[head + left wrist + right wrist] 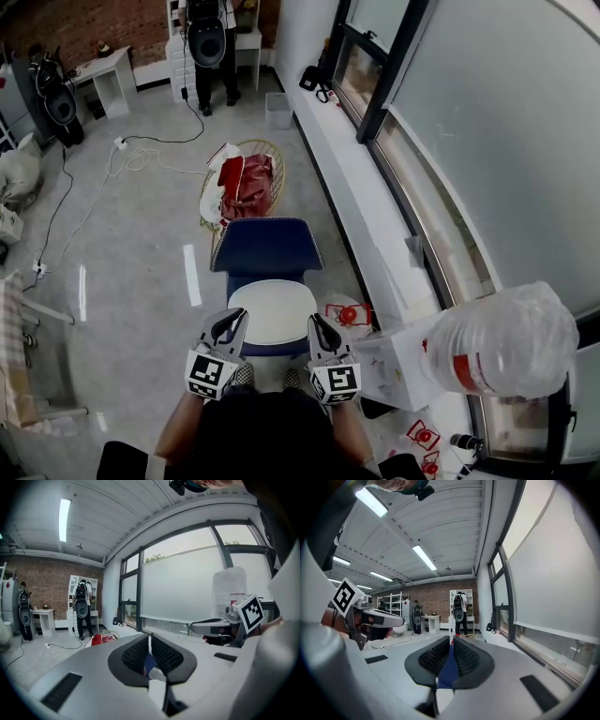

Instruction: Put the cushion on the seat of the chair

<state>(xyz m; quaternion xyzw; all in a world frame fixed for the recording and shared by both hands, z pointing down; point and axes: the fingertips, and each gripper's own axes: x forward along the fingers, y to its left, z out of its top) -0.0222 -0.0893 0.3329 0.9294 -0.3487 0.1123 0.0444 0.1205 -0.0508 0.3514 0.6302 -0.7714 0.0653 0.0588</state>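
Note:
A blue chair (pixel 265 246) stands just in front of me, and a round white cushion (pixel 272 314) lies flat on its seat. My left gripper (pixel 232 326) hovers over the cushion's near left edge and my right gripper (pixel 322 330) over its near right edge. In the left gripper view the left gripper (pixel 150 651) has its pads almost together; only a sliver of blue chair (pixel 149 665) shows through the slit. The right gripper (pixel 452 651) looks the same in its own view, with blue chair (pixel 449 670) behind the slit. Neither pair of pads presses on anything.
Beyond the chair stands a wicker basket (pixel 272 155) with a red bag (pixel 246 183). A long white window ledge (pixel 361 216) runs along the right. A large clear water bottle (pixel 502 347) sits near right. Red parts (pixel 347 314) and cables (pixel 141 155) lie on the floor. A person (pixel 206 37) stands far back.

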